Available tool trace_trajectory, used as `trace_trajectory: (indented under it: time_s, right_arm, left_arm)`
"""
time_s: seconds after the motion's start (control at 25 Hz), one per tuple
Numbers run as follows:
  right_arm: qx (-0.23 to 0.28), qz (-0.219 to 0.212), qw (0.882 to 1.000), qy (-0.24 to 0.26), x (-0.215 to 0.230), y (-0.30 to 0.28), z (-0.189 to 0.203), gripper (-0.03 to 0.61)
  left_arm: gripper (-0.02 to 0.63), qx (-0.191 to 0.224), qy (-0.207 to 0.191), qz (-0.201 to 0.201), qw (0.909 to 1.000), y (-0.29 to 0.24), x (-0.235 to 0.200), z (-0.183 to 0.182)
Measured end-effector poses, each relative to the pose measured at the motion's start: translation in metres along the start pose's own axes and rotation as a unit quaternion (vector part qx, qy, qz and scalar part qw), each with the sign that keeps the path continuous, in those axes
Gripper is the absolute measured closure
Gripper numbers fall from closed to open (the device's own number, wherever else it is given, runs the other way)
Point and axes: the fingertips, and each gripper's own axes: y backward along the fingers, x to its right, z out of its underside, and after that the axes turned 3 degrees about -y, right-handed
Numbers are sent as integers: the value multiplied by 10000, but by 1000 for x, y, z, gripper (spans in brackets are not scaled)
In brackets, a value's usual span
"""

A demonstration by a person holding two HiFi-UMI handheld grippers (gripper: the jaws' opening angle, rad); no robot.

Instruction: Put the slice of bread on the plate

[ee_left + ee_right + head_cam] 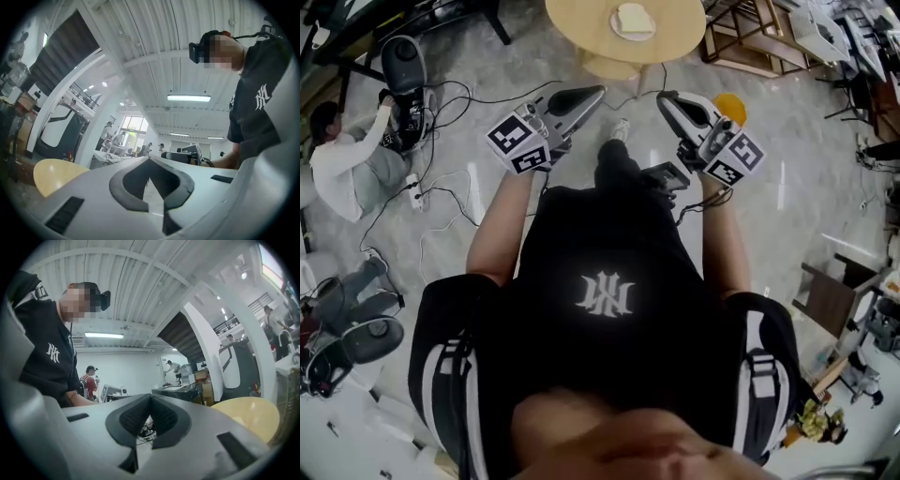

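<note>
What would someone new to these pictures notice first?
First the two grippers held out side by side at mid-frame in the head view, the left gripper and the right gripper, both with jaws closed and empty. Beyond them, at the top edge, a round wooden table carries a plate with a slice of bread on it. At far left a person in white sits on the floor among cables.
</note>
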Motion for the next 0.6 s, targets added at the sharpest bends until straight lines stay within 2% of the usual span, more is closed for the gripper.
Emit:
trace_trajectory:
  time_s: [0.2,0.48,0.6]
  right_arm:
    - [-79,188,9995,249,-36,19,0,575]
    - [276,65,9993,227,-65,53,-9,575]
    - [382,-224,9989,170,-83,65,-8,575]
  left_arm:
    - [604,0,10,81,10000,15,46,-3]
    - [603,-330,-19,-30,9994,32,101,4]
    - [603,-515,38,-102,9986,42,123,20]
